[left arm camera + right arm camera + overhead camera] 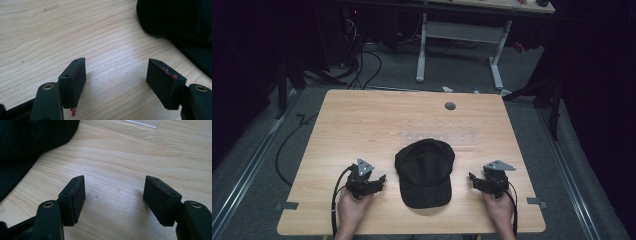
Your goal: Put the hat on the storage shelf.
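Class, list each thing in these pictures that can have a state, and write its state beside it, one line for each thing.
Cap: lying flat on the table, top side up, brim toward the person, not held.
Left gripper: open, nothing between its jaws, beside the cap, apart from it.
Right gripper: open, nothing between its jaws, on the cap's other side, apart from it.
Table: bare wood around the cap.

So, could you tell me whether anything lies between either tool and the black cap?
Nothing visible does. The left tool and right tool sit open on either side of the black cap, with bare wooden table between each and the cap.
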`<state>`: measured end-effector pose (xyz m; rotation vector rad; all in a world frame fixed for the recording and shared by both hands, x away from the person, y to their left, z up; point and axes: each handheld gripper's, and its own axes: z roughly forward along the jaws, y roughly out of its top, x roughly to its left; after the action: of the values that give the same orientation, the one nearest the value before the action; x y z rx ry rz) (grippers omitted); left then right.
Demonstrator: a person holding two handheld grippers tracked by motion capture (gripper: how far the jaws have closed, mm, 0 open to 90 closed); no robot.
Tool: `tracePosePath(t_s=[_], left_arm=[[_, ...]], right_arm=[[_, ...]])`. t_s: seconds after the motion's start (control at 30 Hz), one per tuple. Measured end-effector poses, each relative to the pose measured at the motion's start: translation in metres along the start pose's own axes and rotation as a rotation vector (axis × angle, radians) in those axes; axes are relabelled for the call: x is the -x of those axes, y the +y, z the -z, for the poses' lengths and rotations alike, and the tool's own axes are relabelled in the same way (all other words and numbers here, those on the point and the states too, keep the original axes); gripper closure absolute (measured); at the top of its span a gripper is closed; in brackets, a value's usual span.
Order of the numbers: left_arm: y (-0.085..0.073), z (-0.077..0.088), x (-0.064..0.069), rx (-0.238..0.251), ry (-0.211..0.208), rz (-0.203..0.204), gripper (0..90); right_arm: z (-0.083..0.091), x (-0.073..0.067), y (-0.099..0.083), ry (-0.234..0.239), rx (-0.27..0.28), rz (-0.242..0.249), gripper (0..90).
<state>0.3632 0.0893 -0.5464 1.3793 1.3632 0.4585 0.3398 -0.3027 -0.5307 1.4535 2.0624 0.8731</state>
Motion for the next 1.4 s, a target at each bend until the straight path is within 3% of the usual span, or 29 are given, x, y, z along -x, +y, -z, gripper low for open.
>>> tracePosePath(t_s=[1.07,1.17,1.3,1.4], left_arm=[[-0.0004,0.0008,0.0003,0.000,0.007,0.002,31.1],[-0.0003,0.0009,0.0002,0.001,0.007,0.003,31.0],[-0.0001,0.0010,0.0001,0.001,0.005,0.009,31.0],[-0.0004,0.0010,0.0004,-0.001,0.005,0.004,30.5]], right_arm=[[0.0001,-0.0002,-0.0001,-0.001,0.000,-0.003,34.3],[0.0001,-0.0003,0.0001,-0.010,0.001,-0.013,36.8],[0.0009,-0.0039,-0.0003,-0.030,0.012,-0.025,47.8],[0.0017,-0.0056,-0.0004,-0.027,0.011,-0.027,49.2]])
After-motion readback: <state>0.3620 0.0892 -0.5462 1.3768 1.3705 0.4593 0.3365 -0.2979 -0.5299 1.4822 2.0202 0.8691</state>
